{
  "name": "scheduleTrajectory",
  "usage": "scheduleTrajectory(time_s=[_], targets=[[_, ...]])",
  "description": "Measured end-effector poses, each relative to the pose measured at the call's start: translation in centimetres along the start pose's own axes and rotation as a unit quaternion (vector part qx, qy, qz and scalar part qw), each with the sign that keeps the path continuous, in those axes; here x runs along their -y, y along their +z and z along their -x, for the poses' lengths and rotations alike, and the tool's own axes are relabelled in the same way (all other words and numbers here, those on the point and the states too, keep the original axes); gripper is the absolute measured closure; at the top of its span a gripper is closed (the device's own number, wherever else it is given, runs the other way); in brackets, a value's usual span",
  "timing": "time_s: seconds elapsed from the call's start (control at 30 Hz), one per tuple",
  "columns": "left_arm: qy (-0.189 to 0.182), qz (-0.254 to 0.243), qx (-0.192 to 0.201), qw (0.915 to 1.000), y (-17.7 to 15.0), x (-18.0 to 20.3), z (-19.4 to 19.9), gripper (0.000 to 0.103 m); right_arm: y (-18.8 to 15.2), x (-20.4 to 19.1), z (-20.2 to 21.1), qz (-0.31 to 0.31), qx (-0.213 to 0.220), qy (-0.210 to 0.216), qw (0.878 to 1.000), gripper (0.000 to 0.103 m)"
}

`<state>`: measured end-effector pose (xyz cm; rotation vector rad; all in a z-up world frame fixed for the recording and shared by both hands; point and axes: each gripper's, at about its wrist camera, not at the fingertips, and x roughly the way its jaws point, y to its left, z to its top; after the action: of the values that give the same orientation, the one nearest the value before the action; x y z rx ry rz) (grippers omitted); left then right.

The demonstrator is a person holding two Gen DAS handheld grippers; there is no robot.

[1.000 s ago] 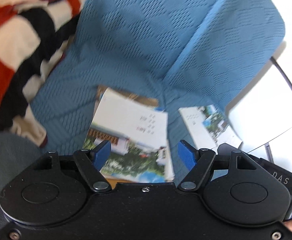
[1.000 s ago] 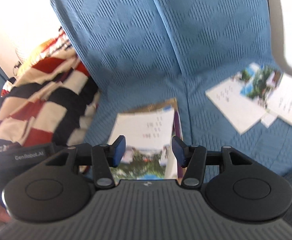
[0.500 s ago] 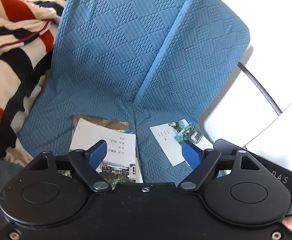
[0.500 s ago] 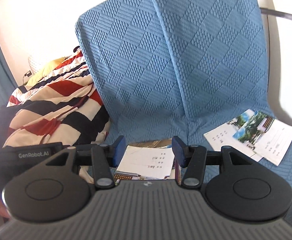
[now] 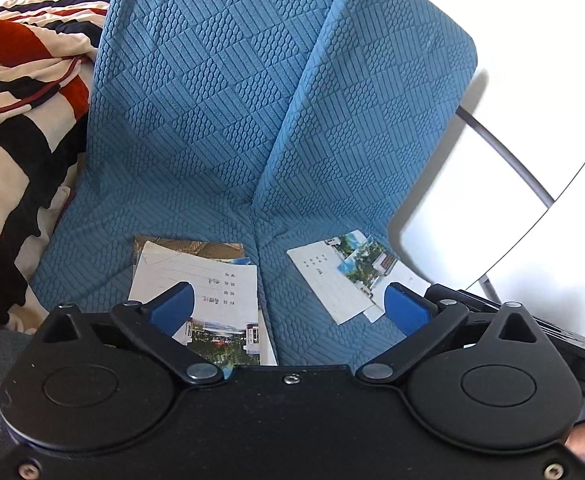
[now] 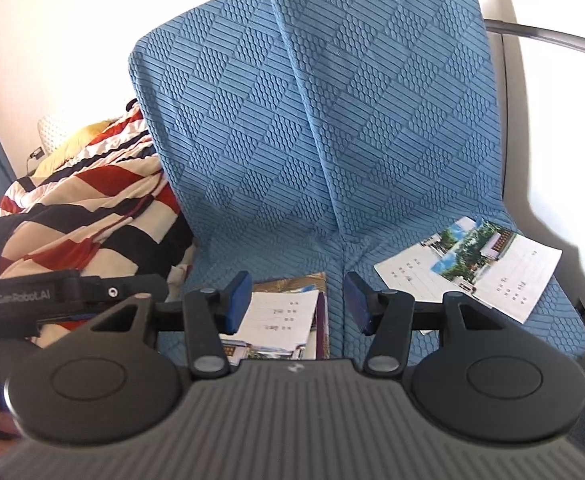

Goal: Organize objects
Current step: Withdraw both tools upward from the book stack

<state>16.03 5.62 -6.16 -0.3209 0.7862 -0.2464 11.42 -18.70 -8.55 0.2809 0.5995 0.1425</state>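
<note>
Postcards in two loose piles on the blue sofa seat (image 5: 164, 168) — a left stack (image 5: 196, 300) and a right pair (image 6: 468, 268). Thin, light, bendy, lying flat: pinch an overhanging edge. Left tongs (image 5: 288, 308) have just been opening, now wide and empty; right tongs (image 6: 298, 304) half-open, empty

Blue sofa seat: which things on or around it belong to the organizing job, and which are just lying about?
Part of the job:
- stack of cards on the left cushion
- loose cards on the right cushion
- left gripper, jaws just opened wide, nothing between them
- right gripper, open and empty

Just lying about:
- striped blanket
- blue sofa itself
</note>
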Motion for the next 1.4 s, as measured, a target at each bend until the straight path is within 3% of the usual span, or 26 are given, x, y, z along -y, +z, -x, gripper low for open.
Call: scheduleTrajectory(time_s=[1.23, 1.27, 1.3, 1.37, 1.4], targets=[[-0.004, -0.026, -0.047, 0.9985, -3.1, 5.1, -3.8, 0.001, -3.6, 4.9, 1.8, -0.033, -0.028, -0.07, 0.997, 0.049], [-0.004, -0.026, -0.048, 0.9985, -3.1, 5.2, -3.9, 0.001, -3.6, 5.0, 1.8, -0.034, -0.03, -0.071, 0.996, 0.046], [-0.005, -0.026, -0.049, 0.9984, -3.1, 5.4, -4.0, 0.001, -3.6, 5.2, 1.7, -0.034, -0.032, -0.073, 0.996, 0.029], [-0.006, -0.028, -0.05, 0.9984, -3.2, 5.7, -4.2, 0.001, -3.6, 5.8, 1.7, -0.039, -0.032, -0.071, 0.996, 0.008], [-0.007, -0.029, -0.05, 0.9983, -3.3, 5.9, -4.3, 0.001, -3.6, 6.0, 1.8, -0.043, -0.03, -0.069, 0.996, 0.01]])
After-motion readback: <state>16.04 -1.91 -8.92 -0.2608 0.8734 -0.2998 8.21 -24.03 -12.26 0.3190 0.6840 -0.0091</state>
